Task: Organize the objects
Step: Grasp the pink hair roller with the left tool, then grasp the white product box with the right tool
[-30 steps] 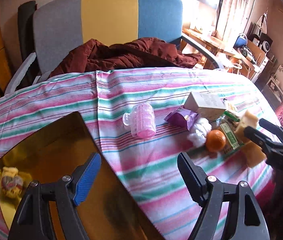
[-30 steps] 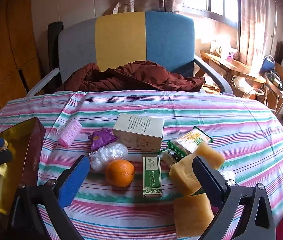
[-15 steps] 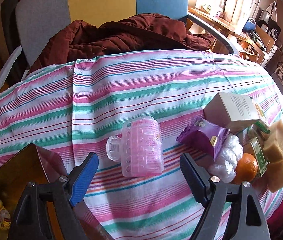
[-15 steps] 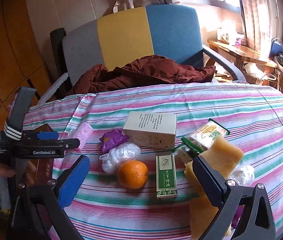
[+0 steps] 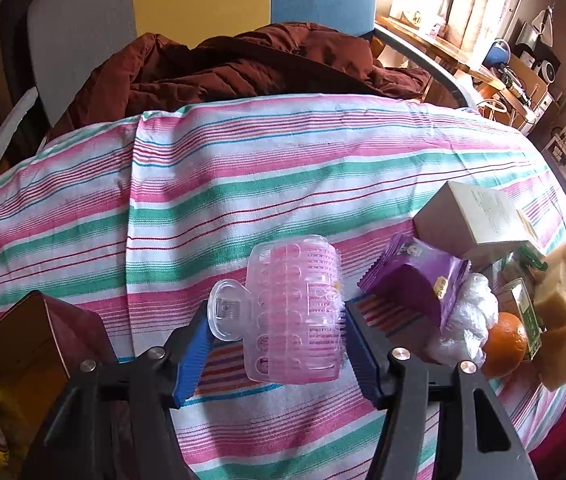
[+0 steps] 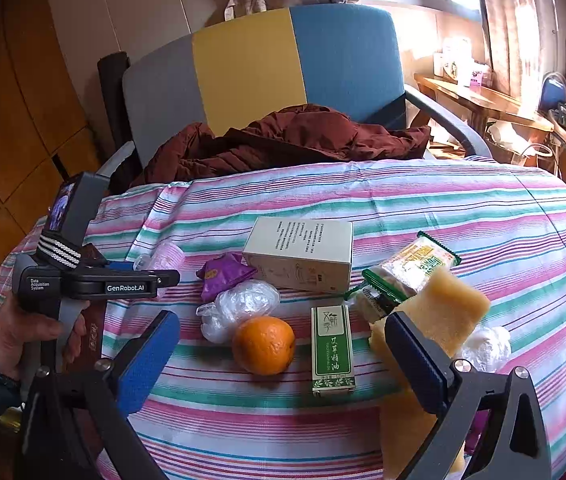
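A pink hair roller with a clear clip (image 5: 295, 312) lies on the striped tablecloth (image 5: 243, 184). My left gripper (image 5: 277, 344) straddles it, its jaws closing; both blue pads (image 5: 195, 344) touch the roller's sides. The right wrist view shows the same roller (image 6: 167, 256) by the left gripper (image 6: 151, 272), which a hand holds. My right gripper (image 6: 279, 332) hangs open above the table, an orange (image 6: 263, 344) and a green box (image 6: 331, 344) below it. A yellow sponge (image 6: 443, 304) sits by its right finger.
A gold-lined box (image 5: 23, 344) stands open at the left table edge. A purple packet (image 6: 223, 272), a plastic wrap ball (image 6: 243, 300), a beige carton (image 6: 299, 256) and a snack pack (image 6: 407, 268) crowd the middle. Behind is a chair (image 6: 251, 64) with a maroon jacket (image 6: 283, 136).
The left gripper moved from over the gold box down to the pink roller, and its jaws narrowed onto it. The right gripper stayed put.
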A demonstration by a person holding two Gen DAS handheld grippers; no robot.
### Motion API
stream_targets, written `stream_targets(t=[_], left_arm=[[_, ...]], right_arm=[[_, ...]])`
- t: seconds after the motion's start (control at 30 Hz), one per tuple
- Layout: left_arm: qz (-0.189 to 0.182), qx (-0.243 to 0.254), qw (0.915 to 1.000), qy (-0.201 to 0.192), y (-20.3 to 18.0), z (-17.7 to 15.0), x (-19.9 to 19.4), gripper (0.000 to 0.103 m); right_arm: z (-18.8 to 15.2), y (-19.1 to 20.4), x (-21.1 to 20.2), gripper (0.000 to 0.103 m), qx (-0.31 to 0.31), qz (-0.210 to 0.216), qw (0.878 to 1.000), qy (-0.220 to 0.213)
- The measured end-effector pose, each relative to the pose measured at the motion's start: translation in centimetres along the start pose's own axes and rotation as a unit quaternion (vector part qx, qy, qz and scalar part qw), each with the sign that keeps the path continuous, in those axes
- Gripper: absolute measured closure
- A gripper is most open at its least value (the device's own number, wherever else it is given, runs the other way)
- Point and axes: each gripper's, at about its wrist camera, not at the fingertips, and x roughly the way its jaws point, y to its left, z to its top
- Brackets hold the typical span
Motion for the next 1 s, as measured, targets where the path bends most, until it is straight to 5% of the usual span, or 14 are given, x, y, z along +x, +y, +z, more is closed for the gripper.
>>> stream_targets(t=[0.33,0.77,1.0], left_arm=[[-0.036,0.015,0.9983,-0.042,-0.9,-2.0,-4.6,0.040],[-0.077,-0.011,0.9958,-0.048,0.3,-3.7,-6.5,0.040],[-0.080,-0.014,0.9957,-0.043,0.0,-4.1,-6.2,0.040]], right_arm=[[3.1,0.2,0.4,0.000,-0.005,-0.036,0.999,0.010],[7.3,0.7,11.8,0.000,-0.001,-0.114,0.988,0.105],[6.9,0.2,13.7,0.000,0.004,-0.101,0.986,0.134]])
